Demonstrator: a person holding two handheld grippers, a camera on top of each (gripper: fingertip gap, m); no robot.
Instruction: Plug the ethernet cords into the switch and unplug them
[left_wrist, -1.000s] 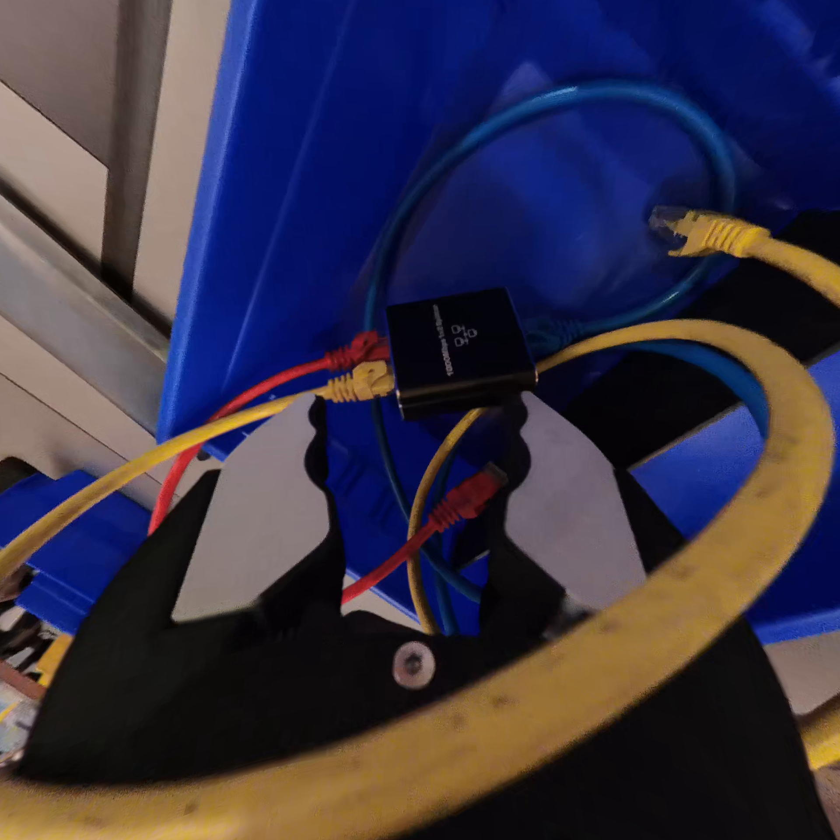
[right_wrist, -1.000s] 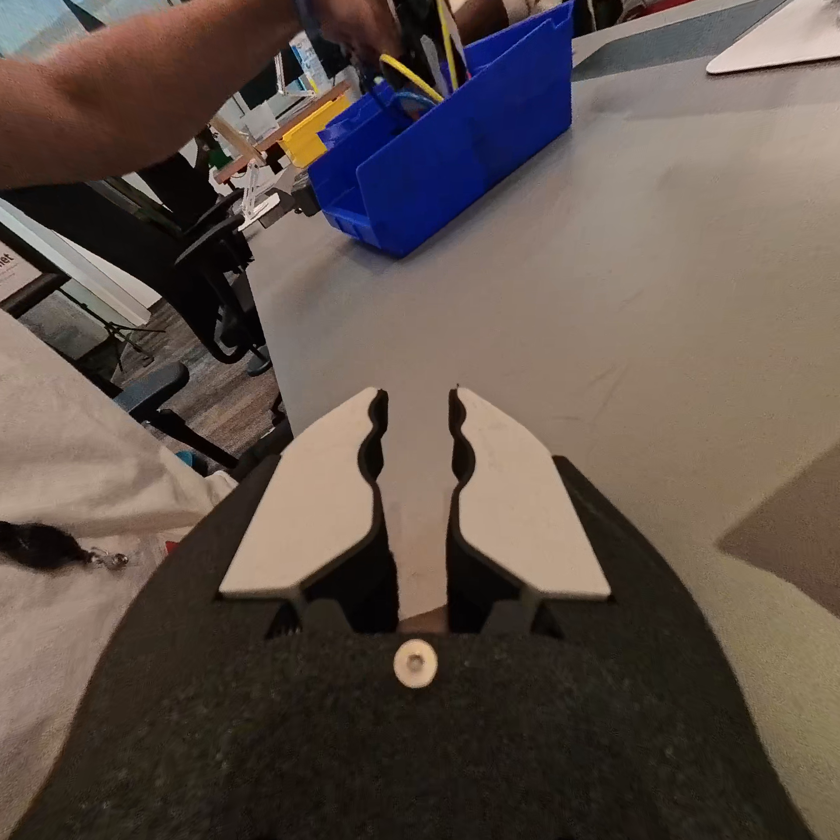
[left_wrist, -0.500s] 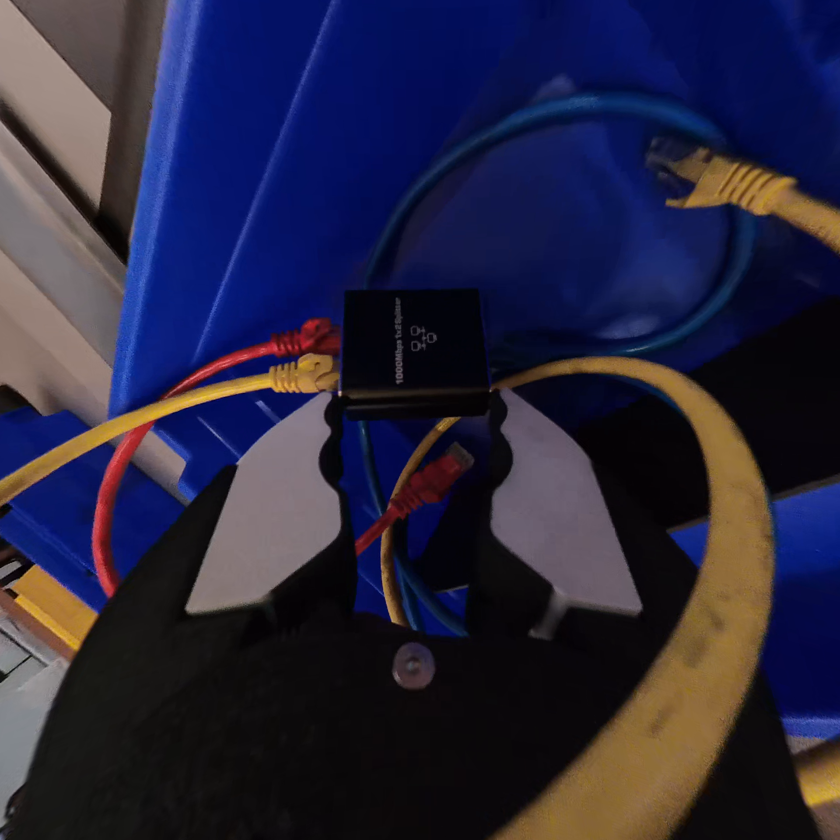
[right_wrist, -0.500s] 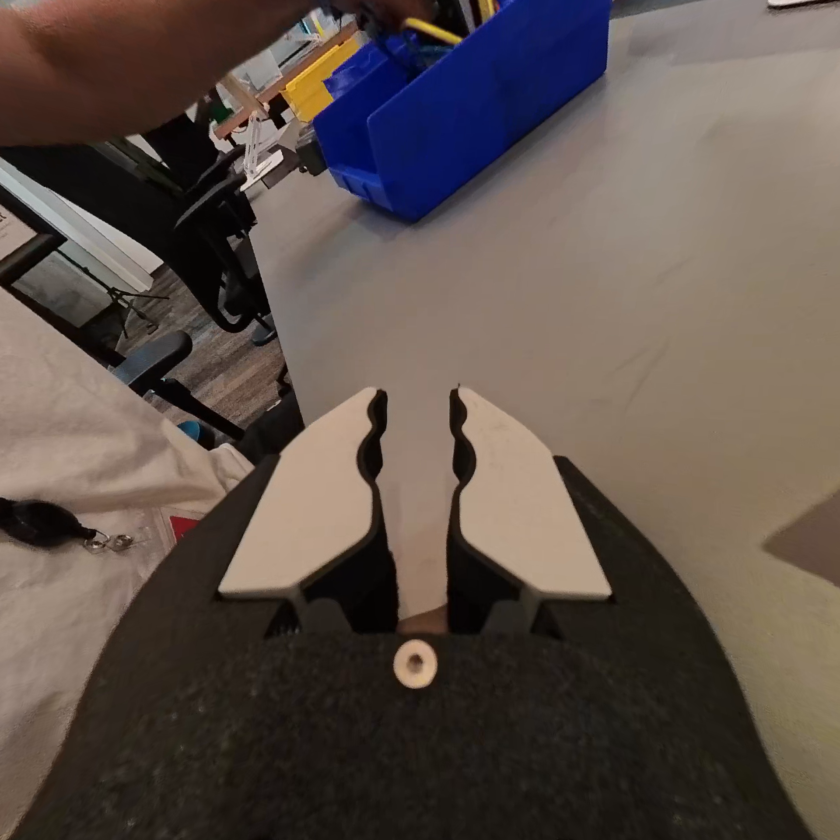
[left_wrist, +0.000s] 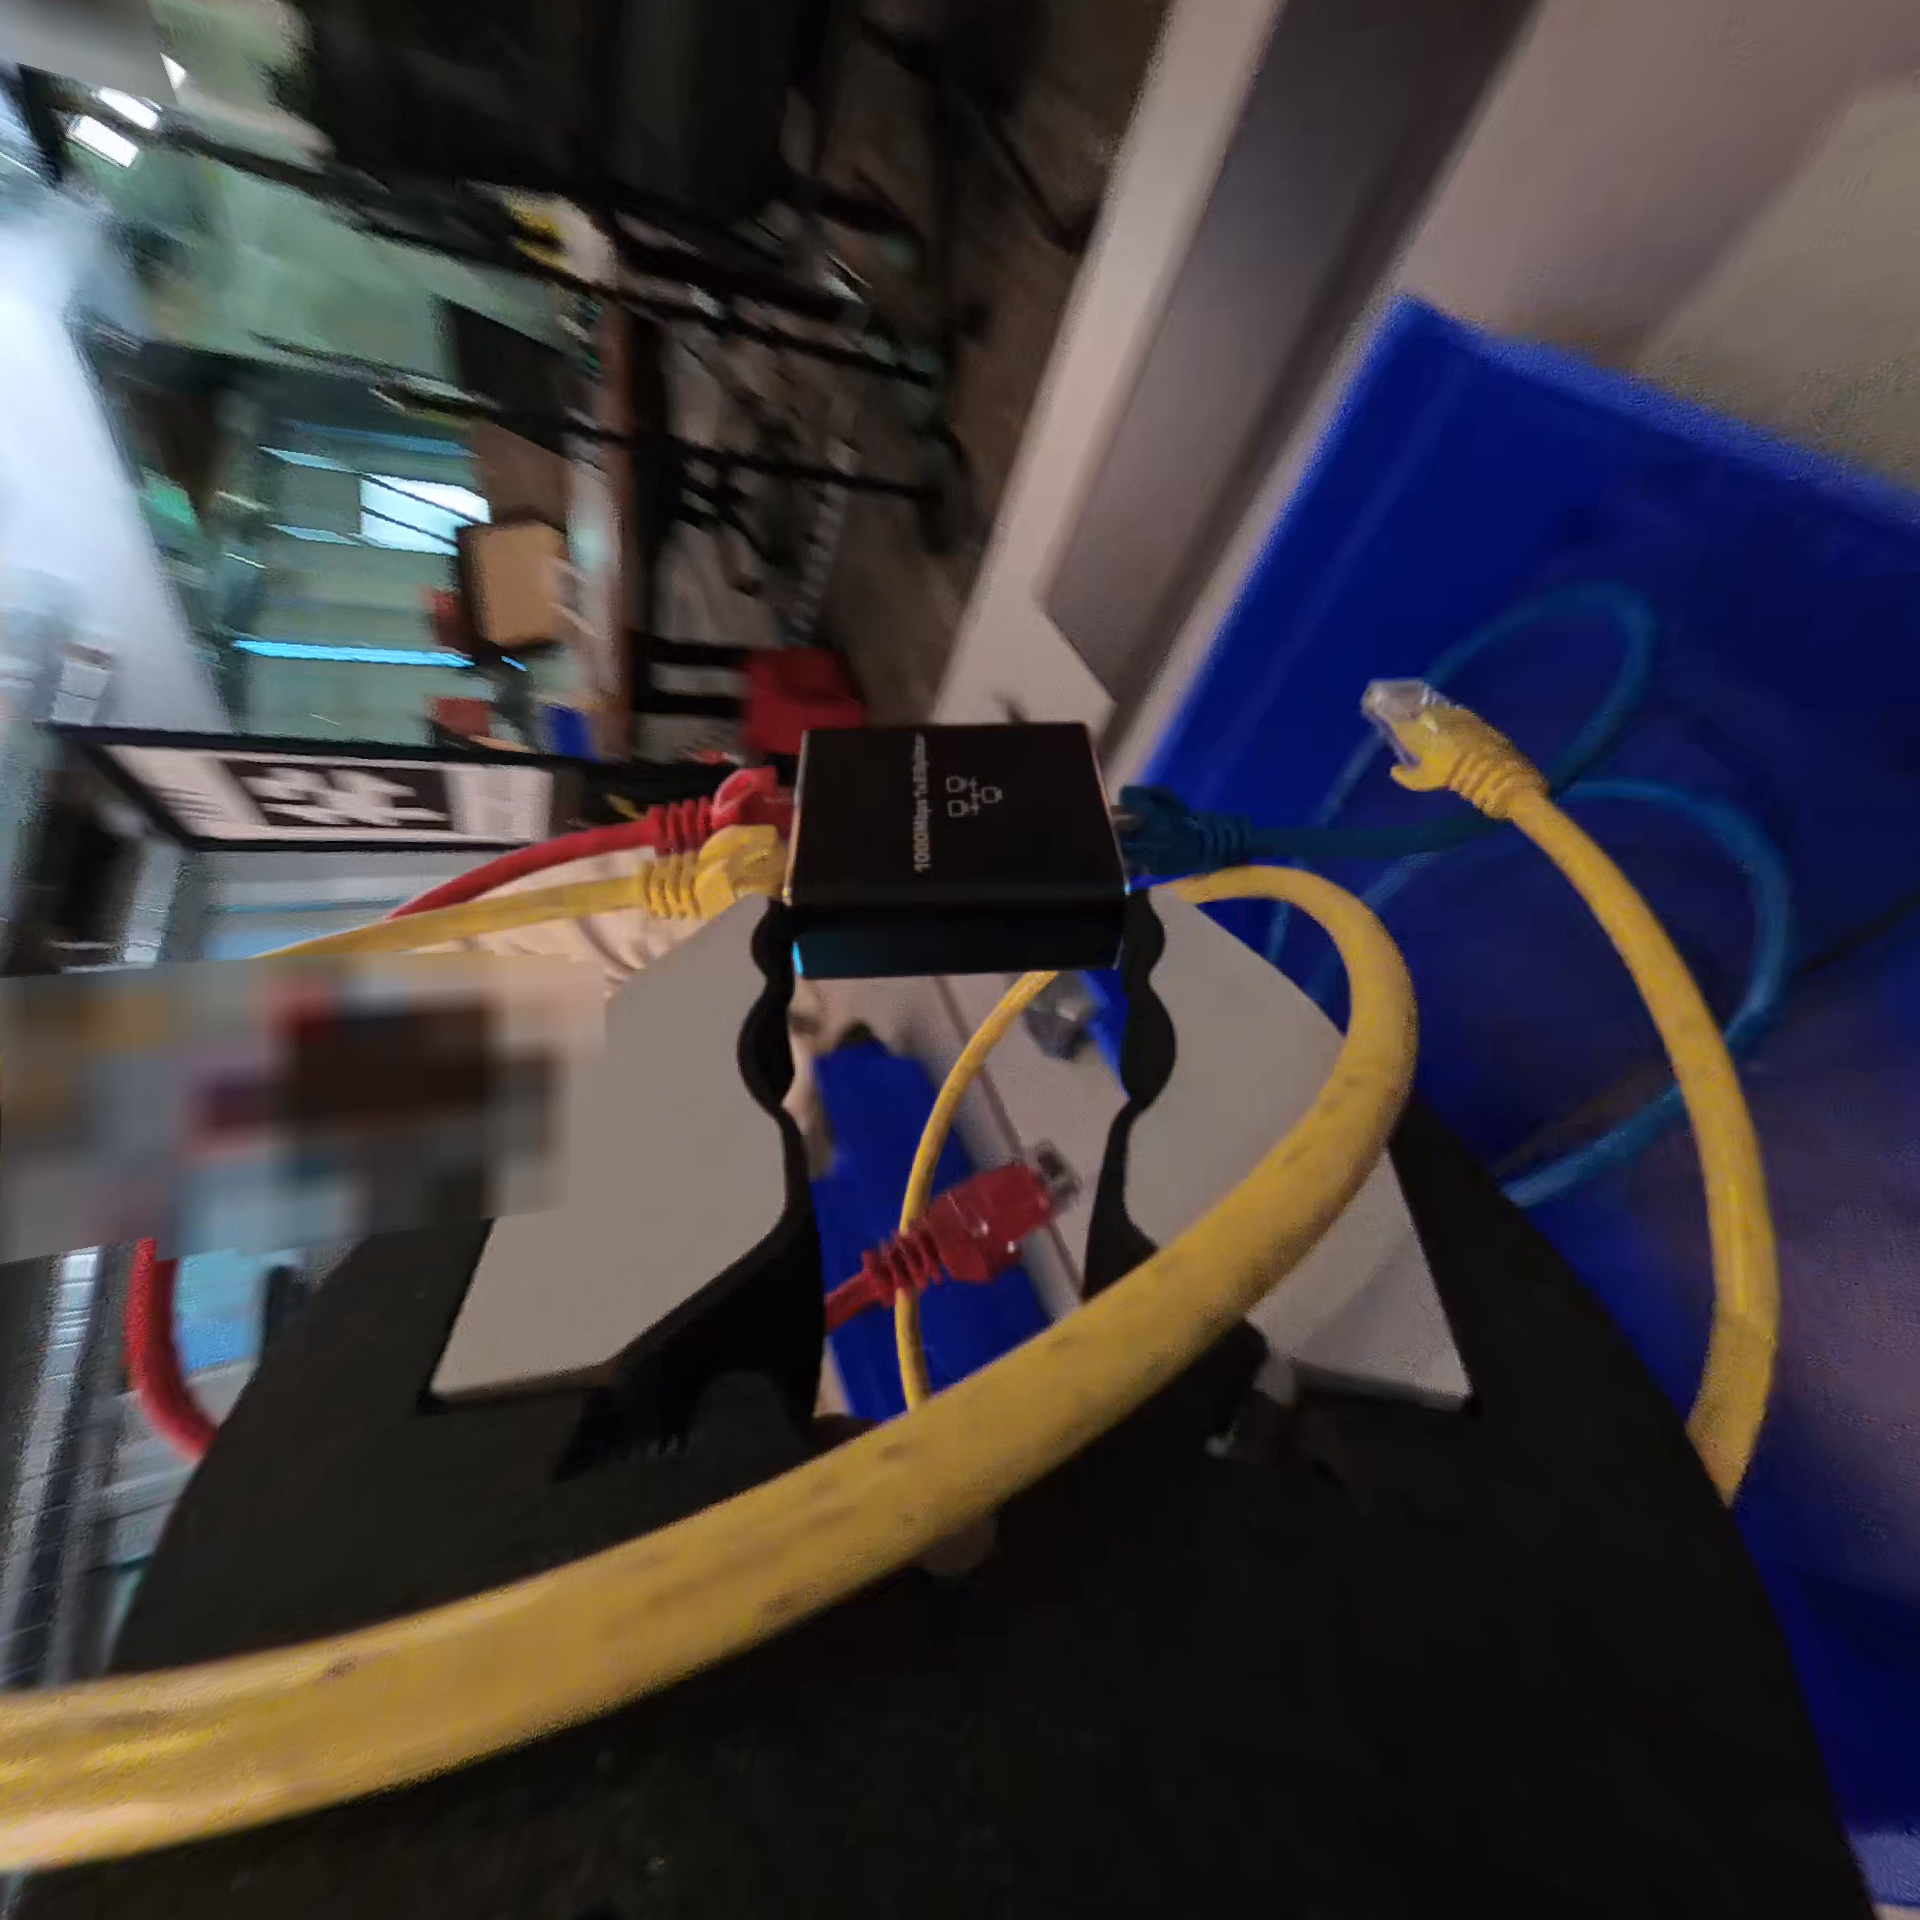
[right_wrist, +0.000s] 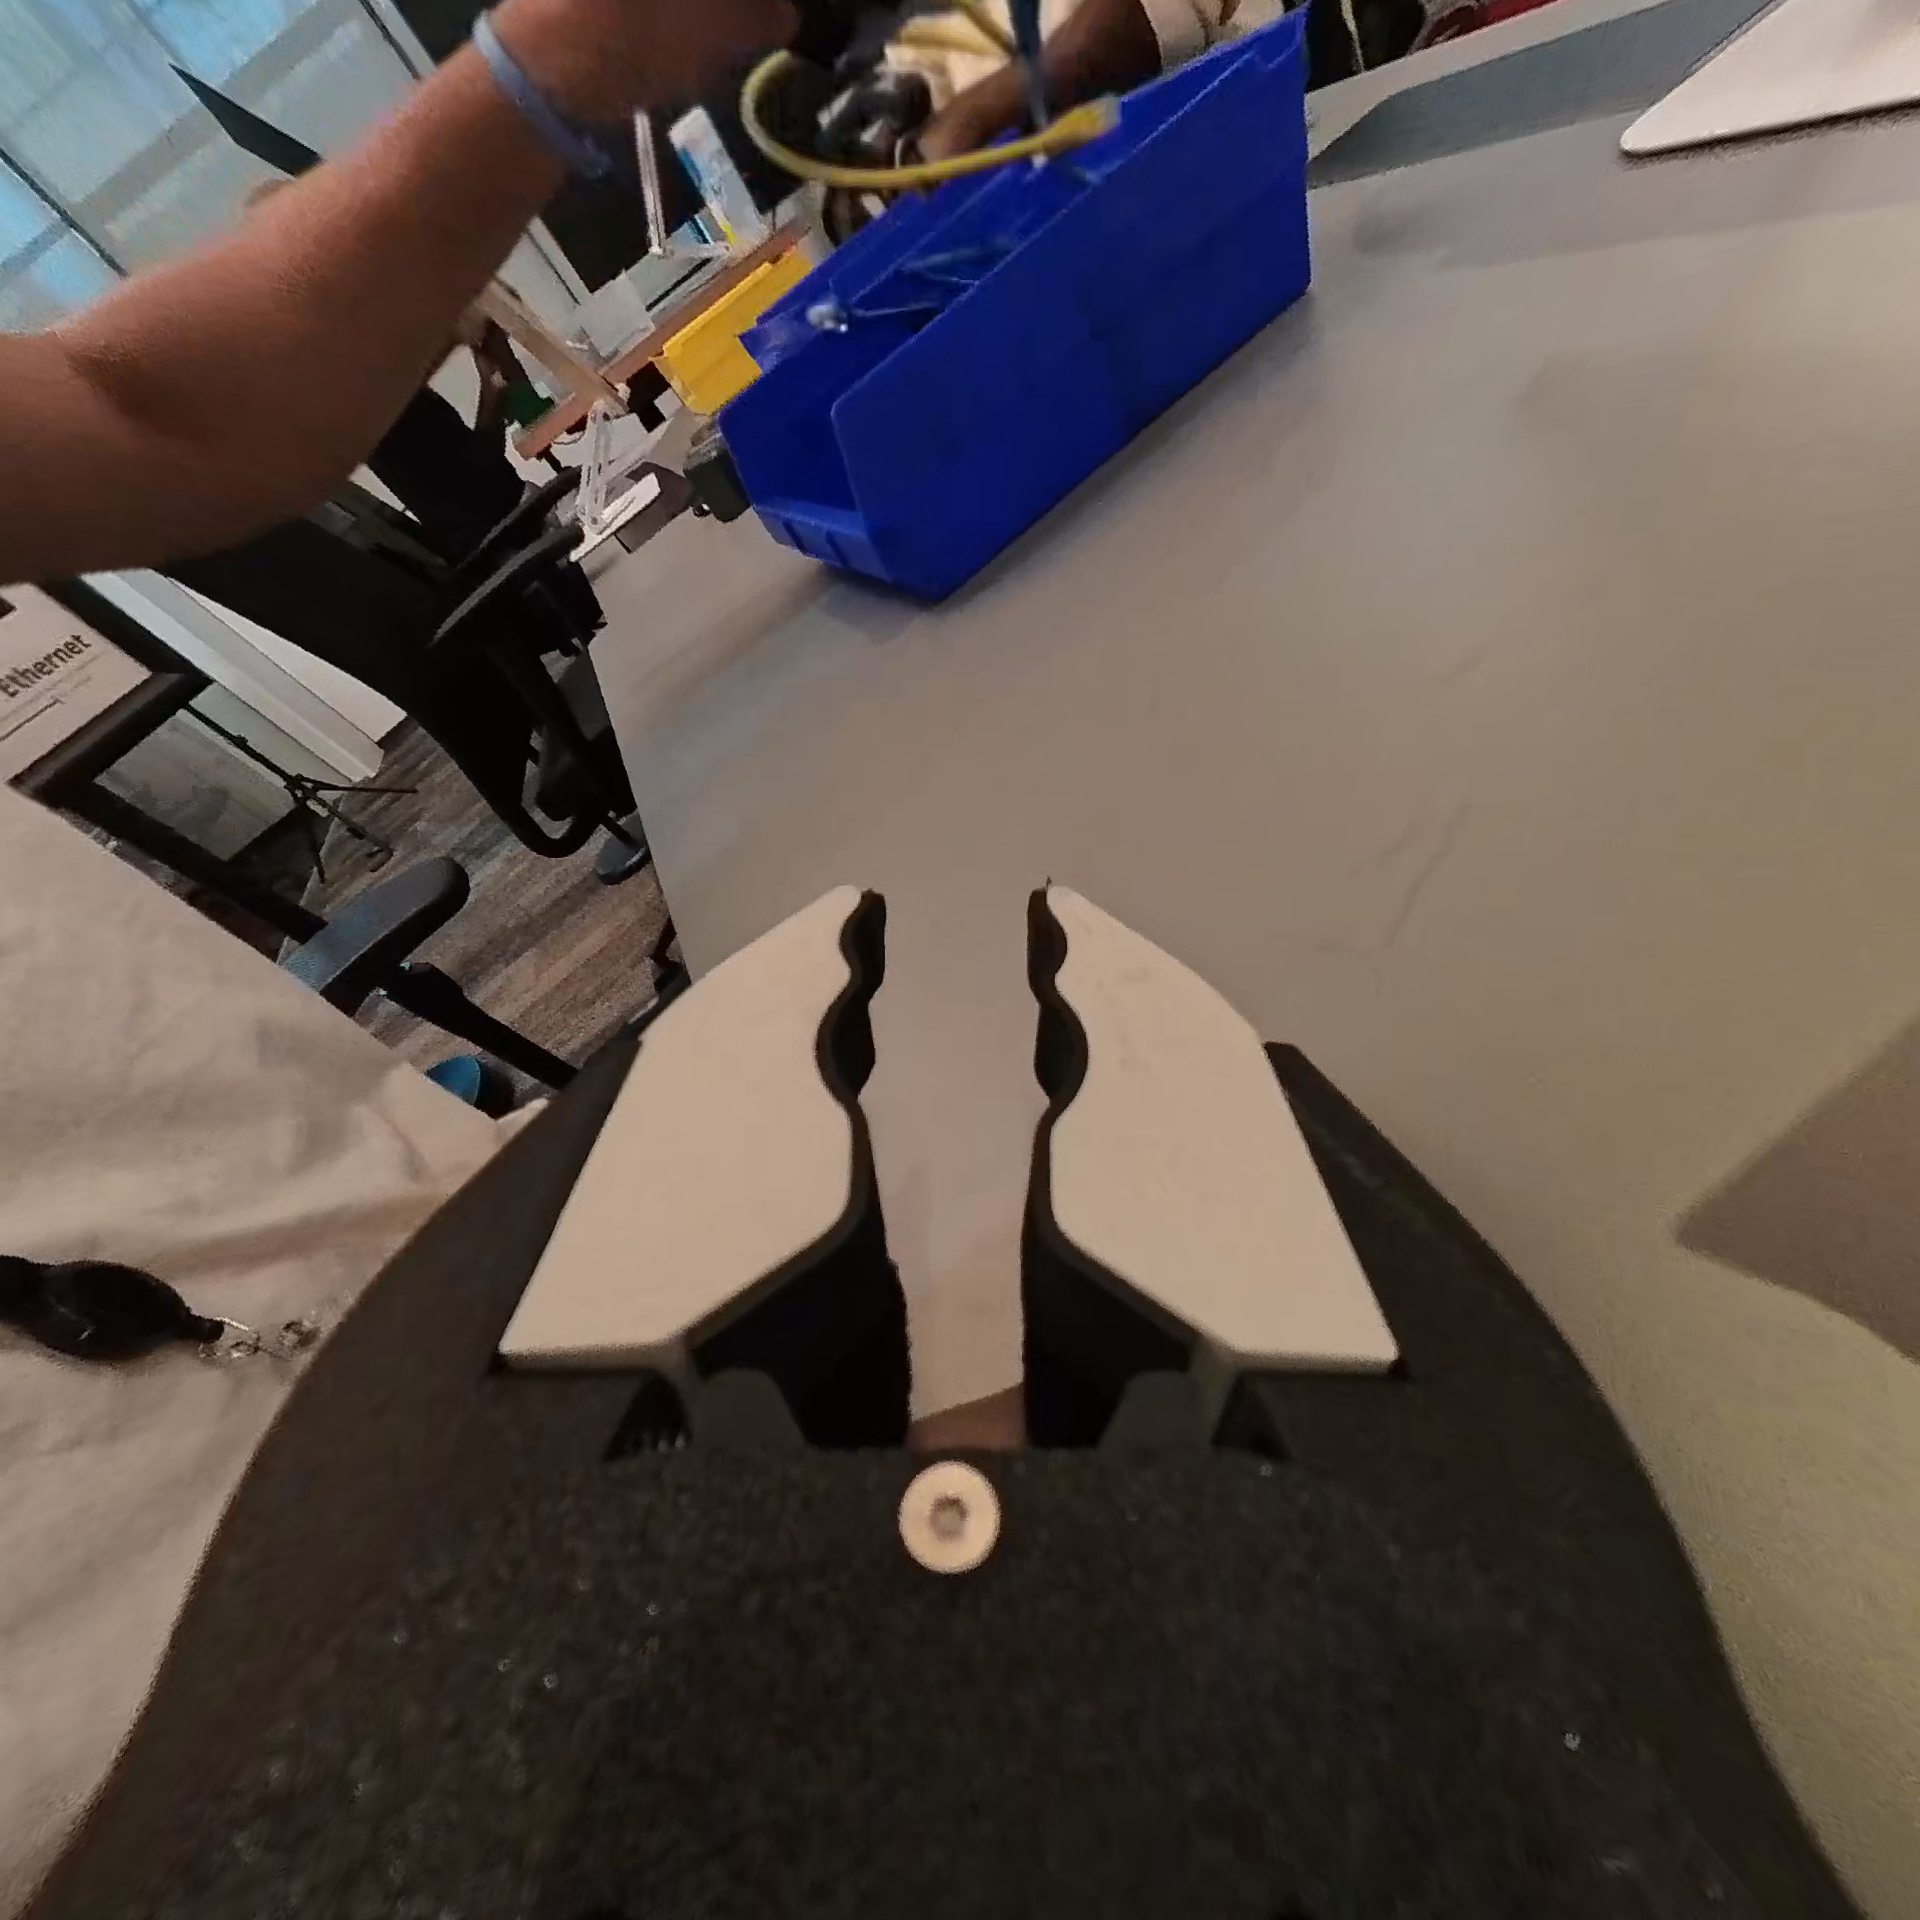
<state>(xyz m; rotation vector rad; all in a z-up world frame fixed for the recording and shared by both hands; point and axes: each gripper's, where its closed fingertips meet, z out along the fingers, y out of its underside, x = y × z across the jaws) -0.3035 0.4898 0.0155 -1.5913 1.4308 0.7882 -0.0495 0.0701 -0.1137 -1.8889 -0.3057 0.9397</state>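
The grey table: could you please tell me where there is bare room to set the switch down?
Free: the grey table between the blue bin and the right gripper. Crowded: inside the bin, where cords lie.

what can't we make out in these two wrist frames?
- Left wrist view: the ports of the switch are hidden by its own body, so how deep the red plug, yellow plug and blue plug sit is unclear.
- Left wrist view: background motion-blurred; a mosaic patch covers the left.
- Right wrist view: the blue bin contents are too small and behind its wall; the left gripper is hidden behind the person's arm.
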